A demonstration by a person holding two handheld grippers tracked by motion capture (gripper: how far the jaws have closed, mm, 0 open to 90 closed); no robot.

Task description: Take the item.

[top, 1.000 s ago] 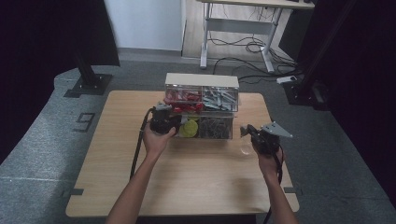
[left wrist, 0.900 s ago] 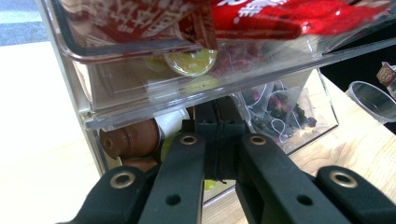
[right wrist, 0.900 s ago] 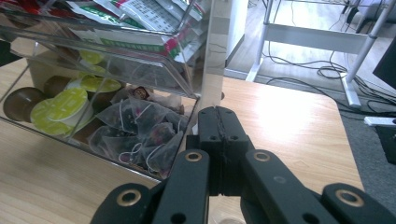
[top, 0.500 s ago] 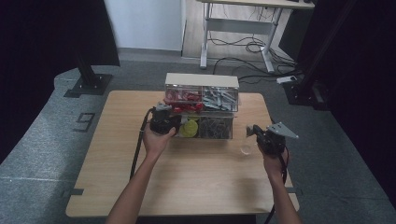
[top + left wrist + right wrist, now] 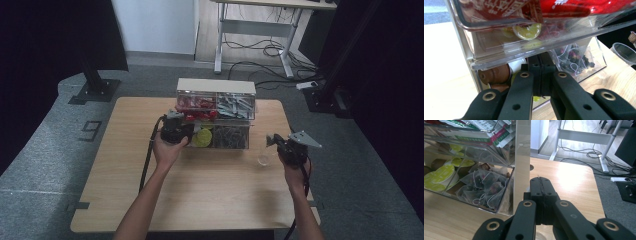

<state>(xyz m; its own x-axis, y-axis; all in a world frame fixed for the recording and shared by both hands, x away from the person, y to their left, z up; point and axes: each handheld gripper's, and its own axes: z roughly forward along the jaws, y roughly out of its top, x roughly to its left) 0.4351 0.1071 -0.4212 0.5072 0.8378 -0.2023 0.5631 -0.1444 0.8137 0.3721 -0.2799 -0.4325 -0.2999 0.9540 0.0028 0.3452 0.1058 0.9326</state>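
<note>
On the wooden surface little differs from half a second ago: left gripper stays pressed against the clear organizer, right gripper has drifted slightly down and right, off the box's right end. Left fingers are clenched together at the lower drawer's front, nothing between them. Beside them sit a brown capsule and green-lidded pods; red packets with white writing, unreadable, fill the upper drawer. Mesh tea bags fill the lower right compartment; sachets with green and red stripes and small illegible print lie above. A clear plastic cup stands just beside the right gripper. Right fingers are clenched too, empty, near the organizer's side wall. A desk frame and cables lie on the floor behind.
</note>
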